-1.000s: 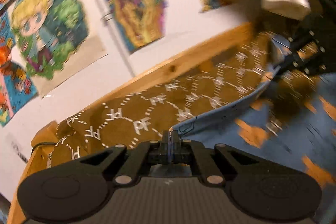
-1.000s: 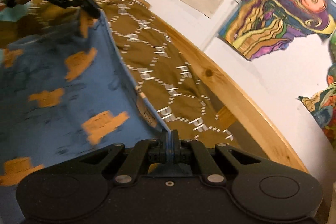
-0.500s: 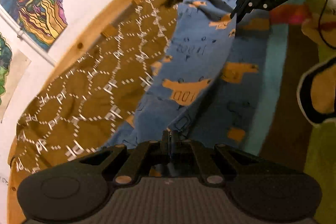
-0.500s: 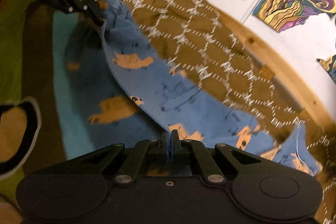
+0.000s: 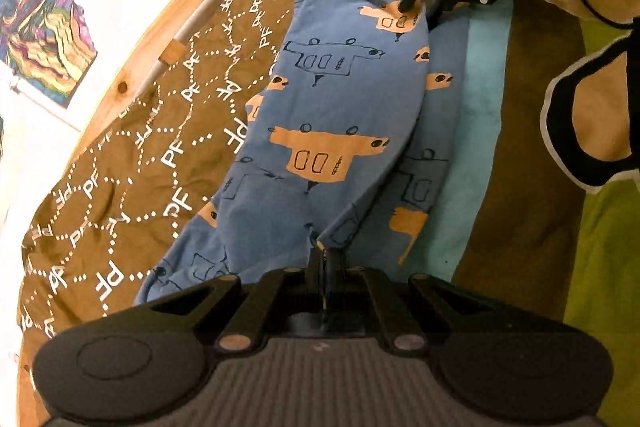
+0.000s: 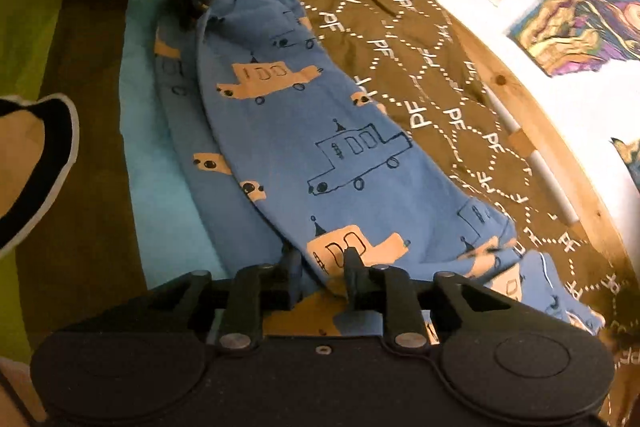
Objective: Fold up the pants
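On the bed, the pants [image 5: 320, 131] lie lengthwise through mid-frame, one leg laid over the other. The left tongs [image 5: 325, 263] pinch the near hem; if that releases unevenly, the layers could skew. The right tongs [image 6: 320, 271] stand parted over the fabric.

My left gripper [image 5: 325, 259] shows matte black all over: two rounded paddle-shaped shells at its base, each with a faint embossed circle, a ribbed grey panel between them, and angled black link bars pinned with silver screws. On my right gripper [image 6: 320, 259], same black shells and linkage, a smooth dark panel with one small hole at centre, blunt black fingers [image 6: 352, 263] out front. Seen from across, its frame carries silver rivets and a thin black cable trailing behind
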